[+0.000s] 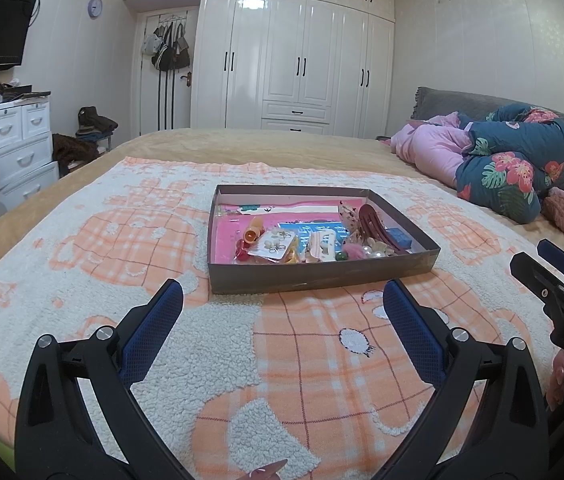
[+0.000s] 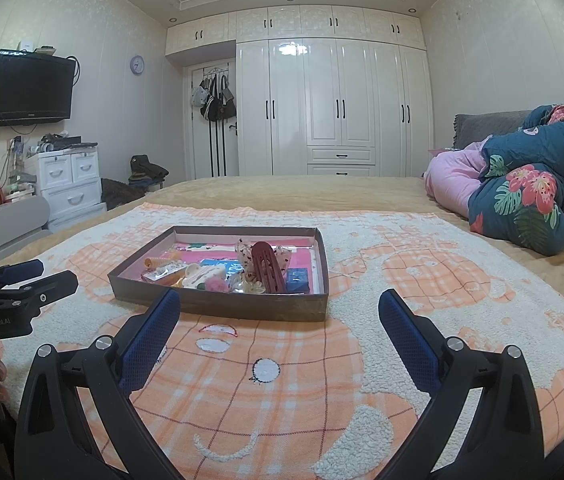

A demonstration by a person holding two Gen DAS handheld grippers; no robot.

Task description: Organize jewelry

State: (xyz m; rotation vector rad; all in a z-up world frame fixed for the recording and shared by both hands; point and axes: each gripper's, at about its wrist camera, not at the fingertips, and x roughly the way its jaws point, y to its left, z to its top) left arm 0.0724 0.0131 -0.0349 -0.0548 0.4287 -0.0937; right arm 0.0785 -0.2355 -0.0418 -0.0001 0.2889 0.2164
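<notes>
A shallow grey box (image 1: pixel 313 276) (image 2: pixel 218 304) with a pink lining sits on the blanket ahead of both grippers. It holds several small items: a dark red hair claw (image 1: pixel 373 222) (image 2: pixel 268 270), a blue box (image 1: pixel 399 237) (image 2: pixel 297 279), earring cards (image 1: pixel 276 243), an orange piece (image 1: pixel 253 232) and a pink pompom (image 2: pixel 215 283). My left gripper (image 1: pixel 282 300) is open and empty just in front of the box. My right gripper (image 2: pixel 280 312) is open and empty, near the box's front right corner.
The box lies on an orange and white fleece blanket (image 1: pixel 162 340) over a bed. Folded pink and floral quilts (image 1: pixel 501 160) lie at the right. White drawers (image 1: pixel 22 140) and a TV (image 2: pixel 30 88) stand at the left, a white wardrobe (image 1: pixel 293 60) behind.
</notes>
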